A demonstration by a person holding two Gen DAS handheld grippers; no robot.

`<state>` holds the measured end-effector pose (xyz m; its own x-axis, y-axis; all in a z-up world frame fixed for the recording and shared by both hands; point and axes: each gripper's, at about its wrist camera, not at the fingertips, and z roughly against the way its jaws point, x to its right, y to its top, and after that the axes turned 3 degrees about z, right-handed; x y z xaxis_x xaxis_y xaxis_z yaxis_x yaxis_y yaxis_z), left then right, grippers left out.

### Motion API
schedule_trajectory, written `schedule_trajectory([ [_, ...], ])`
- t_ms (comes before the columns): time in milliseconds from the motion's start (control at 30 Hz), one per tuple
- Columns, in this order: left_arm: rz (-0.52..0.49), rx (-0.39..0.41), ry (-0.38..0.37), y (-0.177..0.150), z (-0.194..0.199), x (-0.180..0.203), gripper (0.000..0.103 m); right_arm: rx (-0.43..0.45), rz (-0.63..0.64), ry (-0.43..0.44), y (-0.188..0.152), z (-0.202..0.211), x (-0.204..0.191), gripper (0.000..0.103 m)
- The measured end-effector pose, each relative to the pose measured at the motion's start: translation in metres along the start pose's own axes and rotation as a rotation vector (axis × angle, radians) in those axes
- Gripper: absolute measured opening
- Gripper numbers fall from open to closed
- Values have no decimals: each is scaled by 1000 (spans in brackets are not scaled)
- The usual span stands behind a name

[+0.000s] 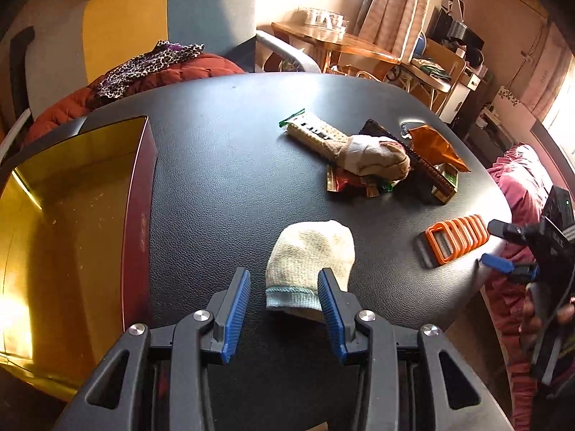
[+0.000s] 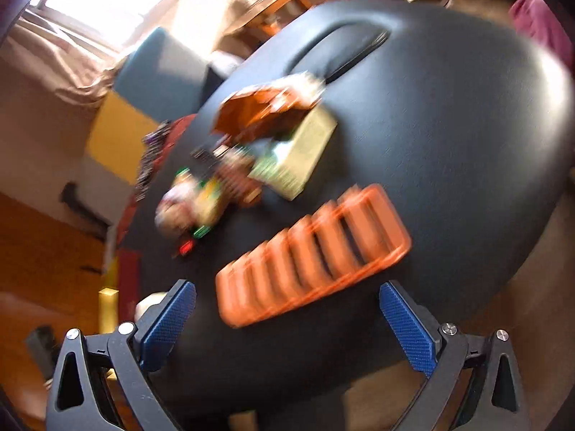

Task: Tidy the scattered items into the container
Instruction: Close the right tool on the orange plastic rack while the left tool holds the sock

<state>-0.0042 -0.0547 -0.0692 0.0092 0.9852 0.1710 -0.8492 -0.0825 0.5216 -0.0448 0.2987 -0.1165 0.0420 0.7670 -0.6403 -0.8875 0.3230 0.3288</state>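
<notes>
Your right gripper (image 2: 287,327) stands wide open above the black leather-textured table (image 2: 449,125); the ribbed orange plastic rack (image 2: 312,255) lies at twelve o'clock, untouched, blurred.

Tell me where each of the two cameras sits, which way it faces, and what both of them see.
Left wrist: on the left gripper, looking down across the black table at a white sock between open fingers; gold container at its left, right gripper and a hand at the edge.
Right wrist: on the right gripper, tilted and blurred, fingers open before the orange rack.
Shared: table, orange rack, clutter pile.
</notes>
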Motion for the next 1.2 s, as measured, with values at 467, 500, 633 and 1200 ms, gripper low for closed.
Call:
schedule_trajectory([
  [467, -9, 36, -20, 0, 13, 6, 40, 73, 13, -26, 53, 25, 21, 103],
  [500, -14, 34, -19, -1, 12, 8, 40, 62, 0, -24, 56, 20, 26, 103],
  [633, -33, 16, -15, -3, 7, 12, 40, 28, -24, 9, 44, 10, 27, 103],
  [1200, -41, 31, -42, -6, 6, 1, 40, 19, 284, -89, -35, 17, -70, 103],
])
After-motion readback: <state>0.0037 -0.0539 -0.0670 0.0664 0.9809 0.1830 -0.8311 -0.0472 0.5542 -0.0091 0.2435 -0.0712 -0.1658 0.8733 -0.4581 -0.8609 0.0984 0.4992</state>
